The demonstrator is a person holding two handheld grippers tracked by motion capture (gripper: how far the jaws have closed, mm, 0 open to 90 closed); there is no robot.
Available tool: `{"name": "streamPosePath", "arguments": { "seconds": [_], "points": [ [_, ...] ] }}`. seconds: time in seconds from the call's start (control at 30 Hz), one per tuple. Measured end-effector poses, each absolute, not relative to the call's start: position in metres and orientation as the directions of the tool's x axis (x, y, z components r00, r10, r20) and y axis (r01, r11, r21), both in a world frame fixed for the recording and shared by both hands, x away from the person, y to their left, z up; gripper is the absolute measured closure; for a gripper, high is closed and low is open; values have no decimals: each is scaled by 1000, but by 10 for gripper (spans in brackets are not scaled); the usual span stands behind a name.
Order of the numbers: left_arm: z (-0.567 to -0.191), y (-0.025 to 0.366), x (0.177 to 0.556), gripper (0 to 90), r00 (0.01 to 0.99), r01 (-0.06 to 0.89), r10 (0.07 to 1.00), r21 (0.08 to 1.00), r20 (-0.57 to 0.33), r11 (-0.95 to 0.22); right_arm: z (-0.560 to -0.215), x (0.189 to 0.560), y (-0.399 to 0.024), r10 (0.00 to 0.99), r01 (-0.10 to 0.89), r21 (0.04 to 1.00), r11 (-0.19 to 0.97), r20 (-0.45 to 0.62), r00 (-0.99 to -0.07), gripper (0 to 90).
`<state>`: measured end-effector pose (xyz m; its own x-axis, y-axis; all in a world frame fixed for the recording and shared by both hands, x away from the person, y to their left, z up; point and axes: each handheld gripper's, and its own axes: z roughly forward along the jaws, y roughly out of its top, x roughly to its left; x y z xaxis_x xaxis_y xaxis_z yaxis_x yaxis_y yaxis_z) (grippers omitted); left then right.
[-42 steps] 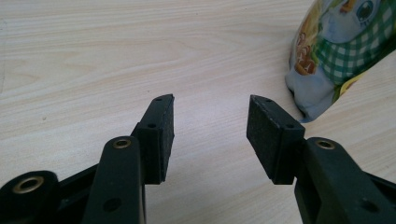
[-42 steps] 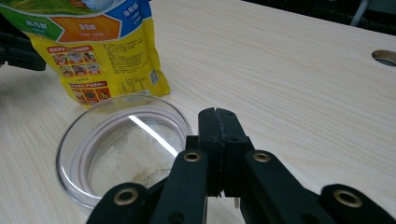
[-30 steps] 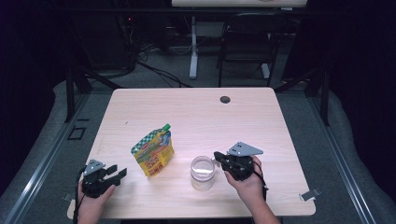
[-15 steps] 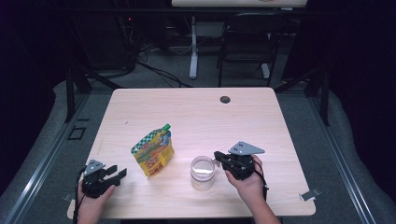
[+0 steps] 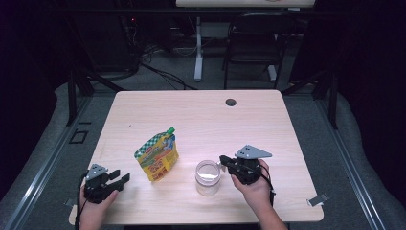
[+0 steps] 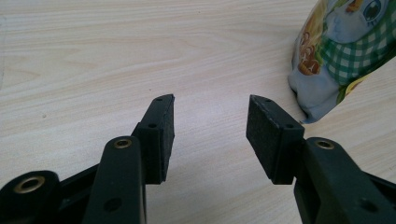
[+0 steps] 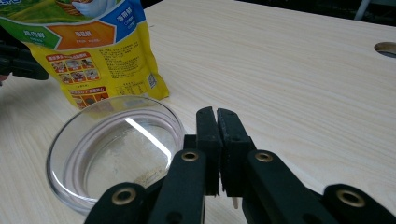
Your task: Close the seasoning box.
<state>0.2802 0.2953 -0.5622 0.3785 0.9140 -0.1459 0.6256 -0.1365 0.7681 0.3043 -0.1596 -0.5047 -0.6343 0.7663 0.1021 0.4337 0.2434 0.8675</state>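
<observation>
A yellow and green spouted pouch [image 5: 157,160] stands upright on the pale wooden table [image 5: 201,120], left of an open clear glass jar [image 5: 208,177]. My left gripper [image 5: 120,177] rests near the table's front left corner, open and empty, its jaws pointing toward the pouch [image 6: 345,51], which stands off to the right of them. In the left gripper view, that gripper [image 6: 210,105] has bare table between its pads. My right gripper [image 5: 222,160] is shut, with its tips just right of the jar's rim. In the right gripper view its jaws [image 7: 217,112] are pressed together beside the jar [image 7: 116,149], with the pouch [image 7: 93,46] behind it.
A round cable hole [image 5: 231,102] sits near the table's far edge. Beyond the table are a chair [image 5: 253,48], a desk leg and cables on the floor. A clip [image 5: 317,200] hangs at the front right edge.
</observation>
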Motion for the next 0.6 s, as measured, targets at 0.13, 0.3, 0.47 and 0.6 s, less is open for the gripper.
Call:
{"name": "streamPosePath", "arguments": {
  "seconds": [0.13, 0.3, 0.47, 0.6],
  "points": [
    [-562, 295, 280, 520, 380, 626, 914, 768, -146, -138, -505, 305, -160, 767, 440, 867, 234, 114, -631, 885],
    [-562, 295, 280, 520, 381, 625, 913, 768, -145, -138, -505, 306, -161, 766, 454, 864, 216, 139, -627, 885],
    [-562, 295, 280, 521, 381, 625, 913, 768, -145, -139, -506, 306, -163, 764, 470, 860, 199, 164, -624, 885],
    [-562, 295, 280, 522, 381, 625, 913, 768, -145, -139, -508, 309, -167, 754, 496, 855, 151, 225, -617, 884]
  ]
}}
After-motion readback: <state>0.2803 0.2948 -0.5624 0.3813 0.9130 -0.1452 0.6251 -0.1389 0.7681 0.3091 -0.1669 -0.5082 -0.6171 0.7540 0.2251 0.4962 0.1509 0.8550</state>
